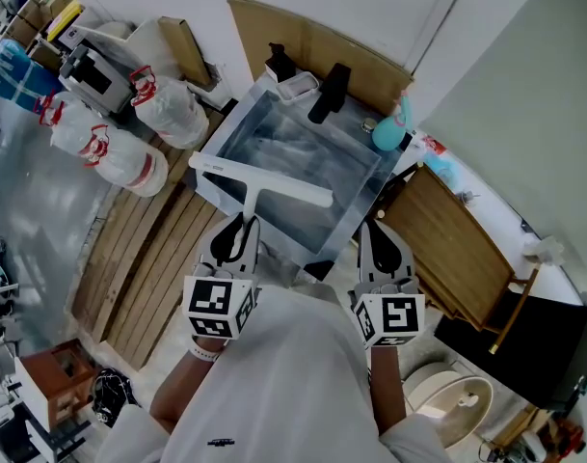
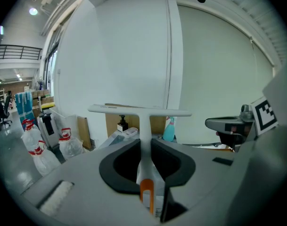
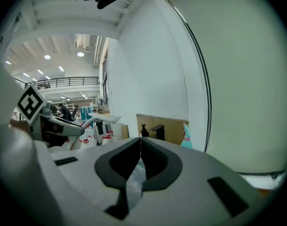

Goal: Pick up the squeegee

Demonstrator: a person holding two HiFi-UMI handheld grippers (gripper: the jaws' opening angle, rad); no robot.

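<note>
A white wall corner backs a steel sink (image 1: 368,201) that stands over wooden floor slats (image 1: 148,258), with a brown cardboard sheet (image 1: 303,41) leaning behind it.

The squeegee (image 1: 257,183) is white and T-shaped. It is lifted clear, and its blade lies across the near half of the sink in the head view. Its handle runs back toward 6 o'clock into the left tongs (image 1: 243,222). In the left gripper view the squeegee (image 2: 144,121) stands upright, its handle pinched between the two dark pads of the left tongs (image 2: 145,142), and the blade spreads level above them.

The right tongs (image 1: 372,228) hover at the sink's 4 o'clock corner, just beside the rim. In the right gripper view the right tongs (image 3: 140,142) are pressed together, tip to tip, with nothing between them. Each tool carries a marker cube toward the person's sleeve.

On the sink's far rim, a black faucet (image 1: 329,93) sits at 12 o'clock and a dark soap dispenser (image 1: 279,66) at 11 o'clock. A teal spray bottle (image 1: 389,131) stands at the 2 o'clock corner.

Clear water jugs (image 1: 129,157) with red labels cluster on the floor at 9 o'clock. A wooden board (image 1: 457,244) lies at 4 o'clock.
</note>
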